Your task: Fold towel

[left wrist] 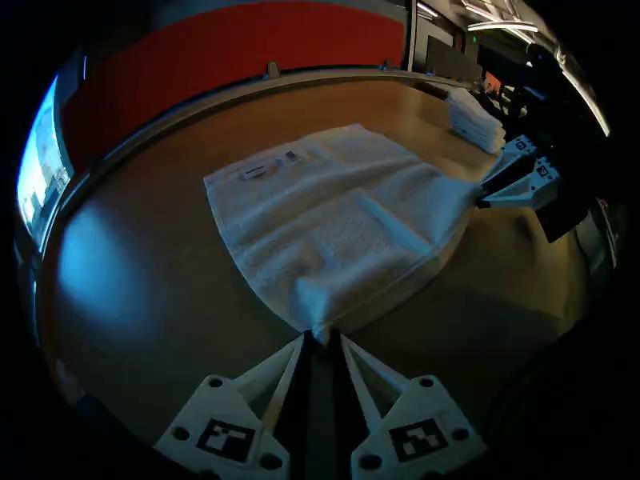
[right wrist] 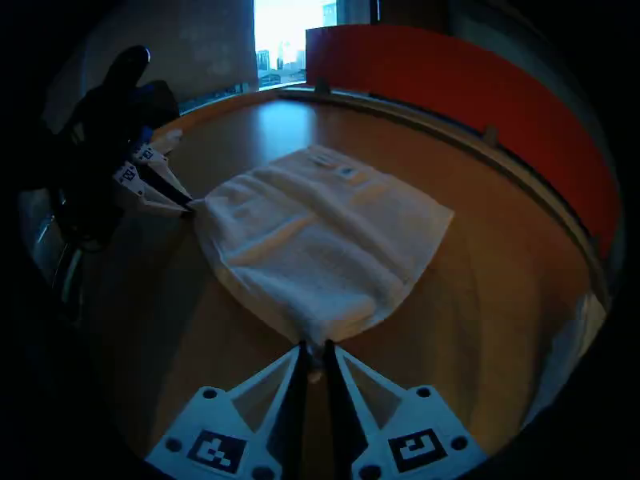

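Our left gripper and right gripper each clamp a towel corner, fingers closed. We should lift both evenly (edge taut).

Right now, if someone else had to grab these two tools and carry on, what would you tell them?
Left gripper: shut on one near corner of the towel.
Right gripper: shut on the other near corner.
Towel: white, spread on the wooden table, with its label at the far edge. A pile of folded towels sits at the table's far side.
Done: both near corners are pinched.
Left: probably carry the two corners over to the far edge, lay them down and let go, then fold again if needed.
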A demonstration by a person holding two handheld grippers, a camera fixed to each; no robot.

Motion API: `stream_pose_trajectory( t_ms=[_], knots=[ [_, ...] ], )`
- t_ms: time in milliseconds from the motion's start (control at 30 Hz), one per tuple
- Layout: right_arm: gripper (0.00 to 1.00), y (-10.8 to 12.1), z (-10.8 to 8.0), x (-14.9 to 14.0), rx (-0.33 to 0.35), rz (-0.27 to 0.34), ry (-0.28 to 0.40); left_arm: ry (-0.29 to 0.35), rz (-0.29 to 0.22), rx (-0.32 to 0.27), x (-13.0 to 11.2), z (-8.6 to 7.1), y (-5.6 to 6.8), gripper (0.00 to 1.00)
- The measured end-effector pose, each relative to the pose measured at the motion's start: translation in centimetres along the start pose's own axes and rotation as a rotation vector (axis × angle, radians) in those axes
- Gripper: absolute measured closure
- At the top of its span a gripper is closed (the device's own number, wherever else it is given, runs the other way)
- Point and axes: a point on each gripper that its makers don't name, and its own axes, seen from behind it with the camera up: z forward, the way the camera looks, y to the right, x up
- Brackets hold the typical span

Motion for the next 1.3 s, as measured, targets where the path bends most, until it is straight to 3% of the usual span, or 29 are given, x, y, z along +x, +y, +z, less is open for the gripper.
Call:
stream_pose_trajectory(
  t_ms=[367, 867, 1300],
  knots=[
    [0.85, 0.7, -1.9, 2.9, -0.028, 0.012, 0.047, 0.044, -0.015, 0.024, 2.6, -2.4, -0.5, 0.85],
    [0.85, 1.7, -6.0, 8.4, -0.064, -0.049, 0.113, 0.084, -0.015, 0.045, 6.4, -6.7, -0.6, 0.85],
    [0.85, 1.1, -8.9, 9.9, -0.073, -0.063, 0.135, 0.106, -0.02, 0.041, 8.0, -9.7, -0.2, 0.85]
  ],
)
